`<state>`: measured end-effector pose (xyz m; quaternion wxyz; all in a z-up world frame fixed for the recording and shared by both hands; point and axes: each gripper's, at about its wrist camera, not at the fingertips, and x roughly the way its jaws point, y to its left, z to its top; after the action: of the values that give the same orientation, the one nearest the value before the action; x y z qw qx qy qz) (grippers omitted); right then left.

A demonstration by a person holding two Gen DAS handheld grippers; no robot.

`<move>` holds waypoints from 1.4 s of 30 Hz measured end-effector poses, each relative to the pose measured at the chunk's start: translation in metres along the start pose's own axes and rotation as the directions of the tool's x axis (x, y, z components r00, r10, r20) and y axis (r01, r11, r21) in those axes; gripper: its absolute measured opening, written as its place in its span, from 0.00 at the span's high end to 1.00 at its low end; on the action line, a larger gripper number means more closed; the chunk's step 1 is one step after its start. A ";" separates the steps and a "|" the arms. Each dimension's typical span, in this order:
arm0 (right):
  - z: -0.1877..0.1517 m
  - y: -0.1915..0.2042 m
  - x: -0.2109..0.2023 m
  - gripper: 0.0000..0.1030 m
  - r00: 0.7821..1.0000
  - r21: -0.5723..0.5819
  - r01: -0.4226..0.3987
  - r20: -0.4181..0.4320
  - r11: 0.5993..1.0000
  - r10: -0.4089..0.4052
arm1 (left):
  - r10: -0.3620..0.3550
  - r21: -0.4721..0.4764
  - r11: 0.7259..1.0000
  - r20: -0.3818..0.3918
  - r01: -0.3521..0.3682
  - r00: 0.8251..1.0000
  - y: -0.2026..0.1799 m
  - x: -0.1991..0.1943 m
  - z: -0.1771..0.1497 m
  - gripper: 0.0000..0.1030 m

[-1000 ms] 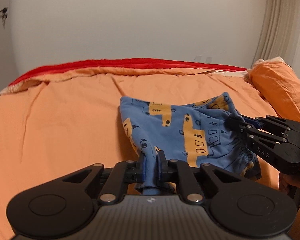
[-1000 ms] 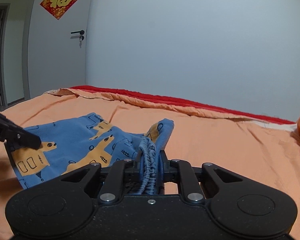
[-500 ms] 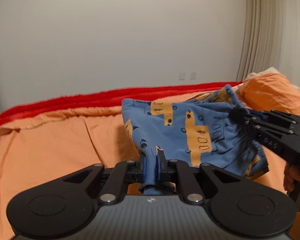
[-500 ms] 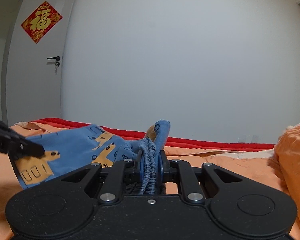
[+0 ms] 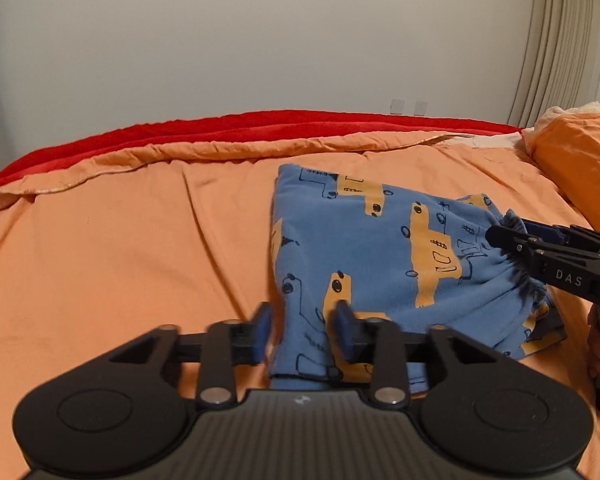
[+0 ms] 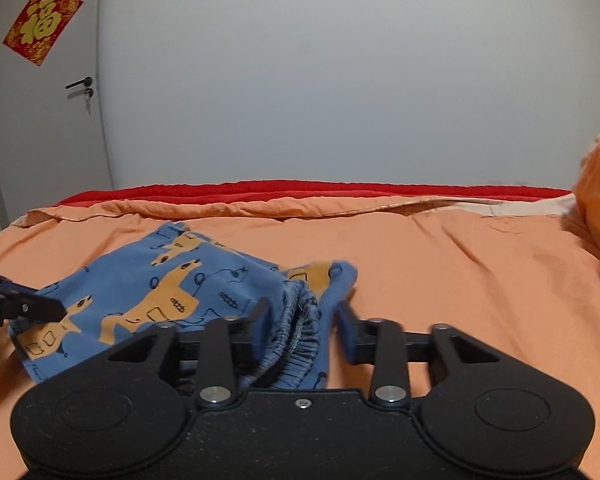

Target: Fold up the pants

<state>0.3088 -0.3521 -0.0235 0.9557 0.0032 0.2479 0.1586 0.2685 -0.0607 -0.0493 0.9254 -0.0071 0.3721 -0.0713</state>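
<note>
The blue pants (image 5: 380, 256) with orange car prints lie folded on the orange bedsheet (image 5: 120, 248). My left gripper (image 5: 303, 320) is at the pants' near left corner. Its jaws are opening, with a fold of cloth loose between the blue pads (image 5: 263, 322). In the right wrist view the pants (image 6: 160, 292) spread to the left. The gathered waistband (image 6: 296, 332) sits between the parting pads of my right gripper (image 6: 303, 314), which do not press on it. My right gripper (image 5: 504, 232) shows at the pants' right edge, and my left gripper (image 6: 48, 308) at the left edge.
An orange pillow (image 5: 572, 160) lies at the right of the bed. A red blanket (image 5: 220, 132) runs along the far edge by the wall. A door (image 6: 40, 120) with a handle stands far left, a curtain (image 5: 564, 40) far right. A hand (image 5: 598, 344) holds the right gripper.
Both grippers came down and forward with the pants, which now rest on the bed. Both pairs of jaws, shut on the cloth before, have parted.
</note>
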 end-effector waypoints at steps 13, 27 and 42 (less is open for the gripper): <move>0.014 0.023 -0.051 0.01 0.990 -0.045 0.013 0.144 0.999 -0.007 | 0.037 -0.104 0.994 0.114 -0.026 0.993 0.002 -0.052 -0.003 0.00; 0.023 0.052 -0.124 0.01 0.950 -0.025 0.076 0.306 0.997 -0.065 | 0.034 -0.059 0.998 0.258 -0.020 0.965 -0.012 -0.104 -0.014 0.00; -0.011 0.097 -0.194 0.01 0.962 0.020 0.136 0.235 0.991 -0.136 | 0.051 0.002 0.999 0.310 -0.055 0.949 -0.004 -0.159 -0.067 0.00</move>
<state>0.1138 -0.3198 0.0666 0.9870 0.0068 0.1325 0.0907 0.1085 -0.0403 0.0114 0.9739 -0.0034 0.2221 -0.0463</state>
